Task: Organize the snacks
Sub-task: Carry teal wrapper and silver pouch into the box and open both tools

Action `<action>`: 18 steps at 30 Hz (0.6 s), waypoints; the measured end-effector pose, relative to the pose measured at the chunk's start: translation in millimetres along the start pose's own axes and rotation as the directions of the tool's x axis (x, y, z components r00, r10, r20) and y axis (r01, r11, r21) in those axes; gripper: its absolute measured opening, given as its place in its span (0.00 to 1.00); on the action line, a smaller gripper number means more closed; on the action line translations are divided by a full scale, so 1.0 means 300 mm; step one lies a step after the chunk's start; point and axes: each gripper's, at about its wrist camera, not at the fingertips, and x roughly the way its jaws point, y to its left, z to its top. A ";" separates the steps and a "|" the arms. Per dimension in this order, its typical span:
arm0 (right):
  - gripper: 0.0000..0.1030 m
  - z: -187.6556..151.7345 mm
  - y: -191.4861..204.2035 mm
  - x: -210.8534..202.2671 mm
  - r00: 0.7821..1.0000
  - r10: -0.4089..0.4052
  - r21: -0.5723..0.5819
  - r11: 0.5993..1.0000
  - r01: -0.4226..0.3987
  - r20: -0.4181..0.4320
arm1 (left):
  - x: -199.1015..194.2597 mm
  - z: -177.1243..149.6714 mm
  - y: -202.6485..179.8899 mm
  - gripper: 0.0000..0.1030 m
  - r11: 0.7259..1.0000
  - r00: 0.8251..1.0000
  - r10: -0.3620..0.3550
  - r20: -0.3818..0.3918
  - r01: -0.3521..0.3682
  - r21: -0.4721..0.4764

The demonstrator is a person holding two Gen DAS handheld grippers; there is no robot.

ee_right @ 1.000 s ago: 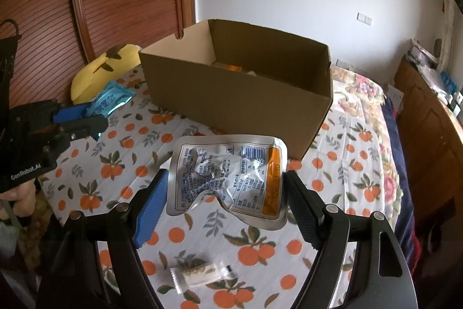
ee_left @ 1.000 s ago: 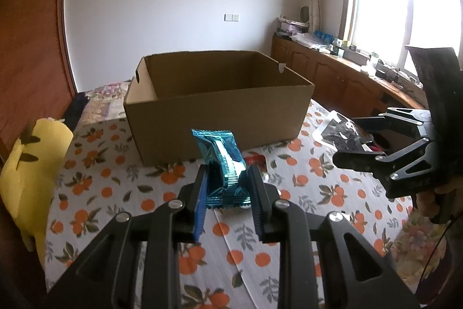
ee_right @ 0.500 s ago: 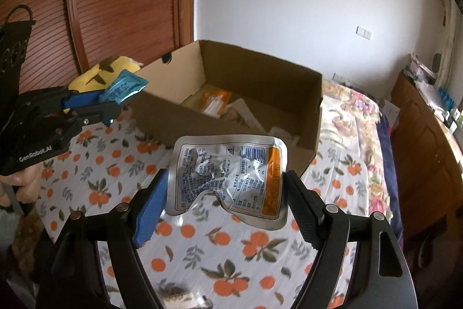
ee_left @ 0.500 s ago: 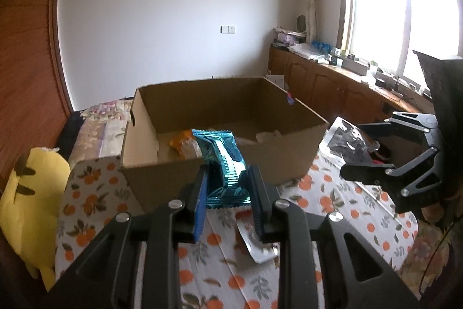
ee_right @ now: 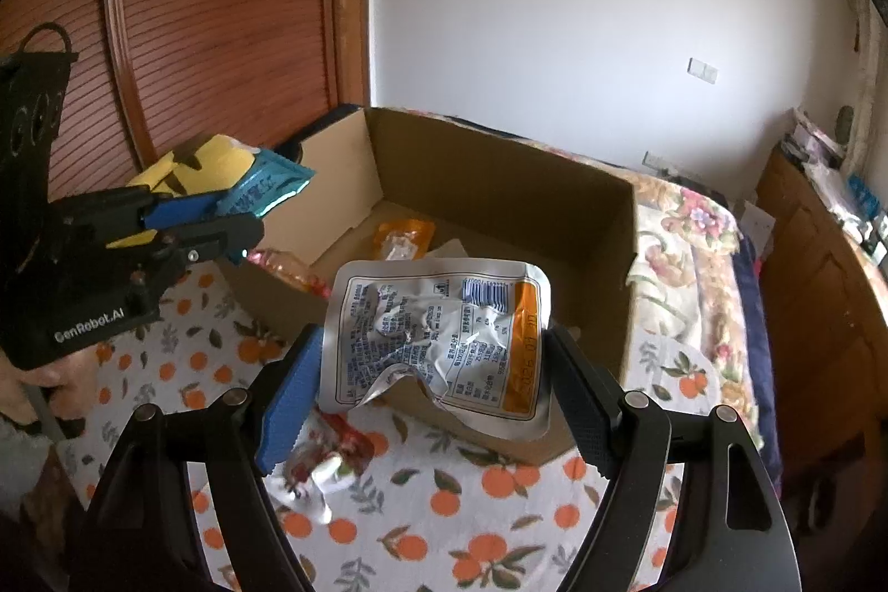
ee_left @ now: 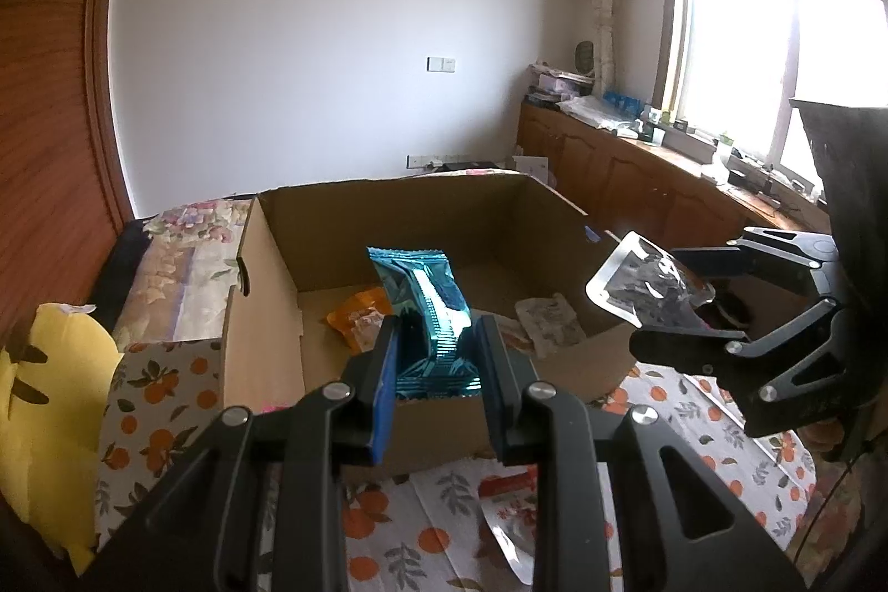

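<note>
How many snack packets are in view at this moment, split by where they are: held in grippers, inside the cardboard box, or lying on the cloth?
Held: 2, the teal packet and silver pouch.
In the cardboard box: 2, the orange packet and pale pouch.
On the cloth: 1, the red packet.
Total: 5

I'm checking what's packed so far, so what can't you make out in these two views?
- Box floor: in the right wrist view the silver pouch in the right gripper covers the near part; in the left wrist view the teal packet in the left gripper does.
- Pouch print: too small to read.
- Red packet on the cloth: half hidden by gripper fingers.
</note>
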 end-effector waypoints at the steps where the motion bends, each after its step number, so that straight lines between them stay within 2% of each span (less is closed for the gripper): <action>1: 0.78 0.004 -0.006 0.013 1.000 0.006 0.009 1.000 -0.006 0.003 | 0.007 -0.002 0.008 0.24 1.000 1.000 0.002 -0.002 -0.002 -0.006; 11: 0.78 0.047 -0.069 0.130 1.000 0.018 0.059 0.998 -0.018 -0.005 | 0.088 0.011 0.049 0.25 1.000 0.999 0.014 -0.033 -0.015 -0.023; 18: 0.78 0.057 -0.131 0.238 0.999 0.040 0.141 0.989 -0.036 -0.029 | 0.155 -0.005 0.064 0.30 0.998 0.998 0.007 -0.060 -0.010 -0.056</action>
